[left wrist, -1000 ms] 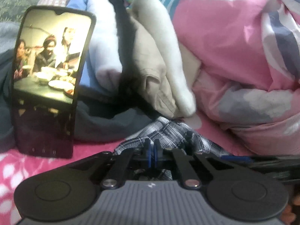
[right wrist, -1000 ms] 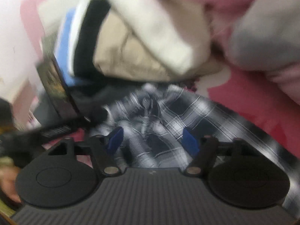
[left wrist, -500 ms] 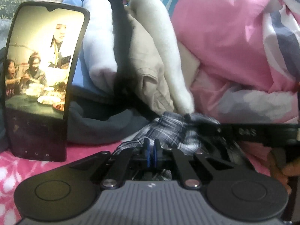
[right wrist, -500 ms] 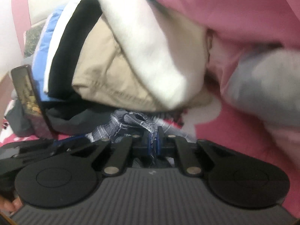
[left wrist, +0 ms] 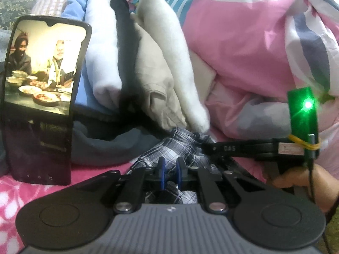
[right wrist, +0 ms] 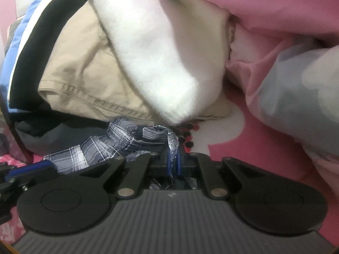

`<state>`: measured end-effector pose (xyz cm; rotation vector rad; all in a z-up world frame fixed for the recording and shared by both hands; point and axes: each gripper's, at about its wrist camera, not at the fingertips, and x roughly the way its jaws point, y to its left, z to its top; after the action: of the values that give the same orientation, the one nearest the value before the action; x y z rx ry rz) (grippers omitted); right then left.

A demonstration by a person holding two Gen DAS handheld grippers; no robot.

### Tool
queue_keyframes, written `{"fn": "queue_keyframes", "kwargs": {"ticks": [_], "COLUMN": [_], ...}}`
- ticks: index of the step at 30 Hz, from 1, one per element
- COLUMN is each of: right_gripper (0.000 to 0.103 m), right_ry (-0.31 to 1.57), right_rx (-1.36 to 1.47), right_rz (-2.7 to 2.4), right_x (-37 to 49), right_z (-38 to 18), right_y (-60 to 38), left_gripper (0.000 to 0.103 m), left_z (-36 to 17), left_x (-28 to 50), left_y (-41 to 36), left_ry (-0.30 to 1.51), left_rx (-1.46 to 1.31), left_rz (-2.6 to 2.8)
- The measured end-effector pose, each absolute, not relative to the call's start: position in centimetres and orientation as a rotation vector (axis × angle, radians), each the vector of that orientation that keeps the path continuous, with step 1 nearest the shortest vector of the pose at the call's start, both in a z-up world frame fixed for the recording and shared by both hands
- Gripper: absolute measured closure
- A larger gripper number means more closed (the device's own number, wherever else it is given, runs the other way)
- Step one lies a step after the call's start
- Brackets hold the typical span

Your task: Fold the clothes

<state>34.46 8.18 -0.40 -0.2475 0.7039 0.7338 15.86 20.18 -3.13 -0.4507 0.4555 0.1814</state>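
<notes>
Plaid cloth [right wrist: 118, 144] lies bunched on the pink bed cover [right wrist: 243, 158], directly ahead of both pairs of fingers. The right gripper [right wrist: 173, 163] has its fingers pinched tight on a raised fold of this cloth. The left gripper [left wrist: 169, 173] has its fingers narrow and just opening, with plaid fabric lying between them but not pressed. Beyond the fingers stands a stack of folded clothes [left wrist: 152, 74], white, black and beige. To the left of the left fingers a phone [left wrist: 42, 97] leans upright, screen lit. To their right bulges a pink quilt [left wrist: 243, 53].
</notes>
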Motion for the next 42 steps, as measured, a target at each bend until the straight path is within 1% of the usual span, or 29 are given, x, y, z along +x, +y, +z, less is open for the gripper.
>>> {"fn": "queue_keyframes", "kwargs": {"ticks": [5,9,10,11,12,13,14,17,19,20,23,26,29,33,36,39,42], "right_gripper": [0.097,0.094,0.09,0.081,0.075,0.063,0.055,0.049,0.047,0.046,0.045,0.041,0.04,0.039,0.039,0.039,0.039], "right_ry": [0.726,0.74,0.74,0.739,0.727,0.715,0.703,0.67,0.649,0.636,0.602,0.587,0.611,0.662,0.703,0.738,0.745], "right_rx": [-0.241,-0.209,-0.214,-0.218,-0.221,-0.223,-0.226,-0.206,-0.177,-0.158,-0.058,0.086,0.244,0.495,0.763,0.977,1.115], "right_rz": [0.734,0.73,0.726,0.72,0.711,0.702,0.693,0.658,0.63,0.614,0.572,0.524,0.453,0.305,0.219,0.147,0.051], "right_x": [35.2,35.4,35.2,35.0,34.6,34.2,33.7,31.9,30.4,29.3,25.8,20.8,15.1,7.2,3.0,0.8,0.0], "right_z": [-1.9,-1.6,-1.3,-0.9,-0.3,0.3,0.9,3.1,4.9,6.0,8.6,10.3,9.8,7.3,3.5,-0.8,-3.8], "right_y": [8.6,8.2,8.1,7.9,7.4,7.0,6.5,4.5,2.8,1.7,-3.1,-9.1,-15.2,-22.4,-26.7,-29.1,-30.6], "left_gripper": [0.093,0.093,0.093,0.093,0.092,0.09,0.087,0.083,0.08,0.075,0.065,0.062,0.061,0.059,0.052,0.051,0.051], "left_z": [-3.9,-4.4,-4.4,-4.4,-4.3,-4.3,-4.3,-4.0,-3.8,-3.7,-3.2,-3.0,-2.9,-3.0,-4.0,-5.6,-6.0], "left_x": [16.7,17.1,17.1,17.1,17.0,17.0,17.1,16.6,16.4,16.2,15.9,15.5,14.5,12.5,10.8,10.9,11.6], "left_y": [19.9,20.0,20.0,20.1,20.2,20.3,20.4,21.2,21.8,22.0,22.3,22.4,22.3,21.6,21.0,20.9,20.6], "left_ry": [0.489,0.495,0.496,0.495,0.495,0.495,0.496,0.486,0.473,0.463,0.434,0.432,0.466,0.518,0.56,0.616,0.576], "left_rx": [-0.42,-0.407,-0.407,-0.412,-0.417,-0.422,-0.432,-0.47,-0.486,-0.49,-0.5,-0.516,-0.552,-0.589,-0.637,-0.716,-0.727], "left_rz": [0.206,0.226,0.227,0.22,0.214,0.207,0.195,0.165,0.16,0.158,0.146,0.116,0.076,0.044,0.041,0.078,0.133]}}
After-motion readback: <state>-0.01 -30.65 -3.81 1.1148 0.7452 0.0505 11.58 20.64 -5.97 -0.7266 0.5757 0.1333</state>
